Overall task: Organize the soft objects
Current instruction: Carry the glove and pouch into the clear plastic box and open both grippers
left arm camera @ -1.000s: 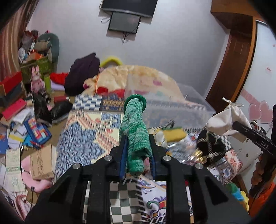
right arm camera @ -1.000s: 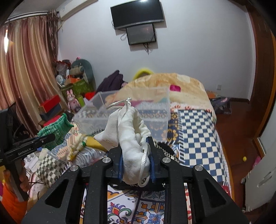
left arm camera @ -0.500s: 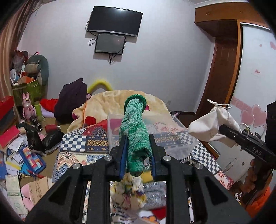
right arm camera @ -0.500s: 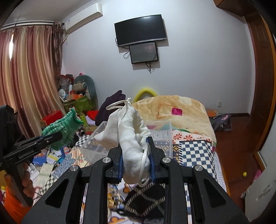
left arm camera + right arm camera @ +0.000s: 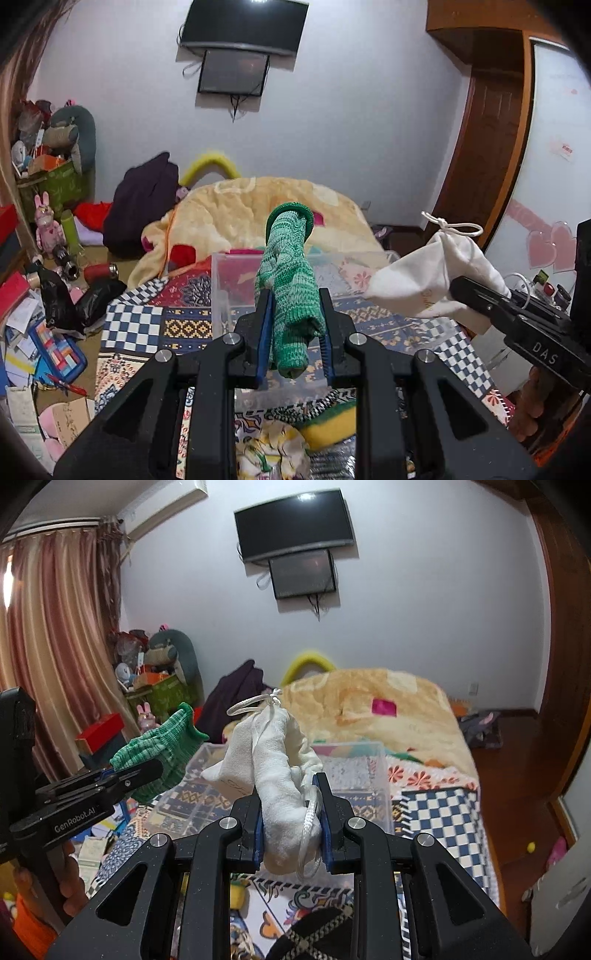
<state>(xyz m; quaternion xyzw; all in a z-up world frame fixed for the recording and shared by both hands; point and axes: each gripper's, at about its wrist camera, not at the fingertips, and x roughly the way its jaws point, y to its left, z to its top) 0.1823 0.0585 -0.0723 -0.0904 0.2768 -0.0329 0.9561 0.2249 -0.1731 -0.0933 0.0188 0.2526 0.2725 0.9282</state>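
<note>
Left wrist view shows my left gripper [image 5: 295, 325] pinching a green knitted sock [image 5: 290, 288], its jaws pressed against the knit, held up over the clear plastic bin [image 5: 221, 288] on the patterned bedspread [image 5: 147, 325]. On the right wrist view, my right gripper [image 5: 291, 823] clamps a white drawstring pouch [image 5: 273, 771] above that same bin [image 5: 373, 775], beside the sock [image 5: 162, 753].
</note>
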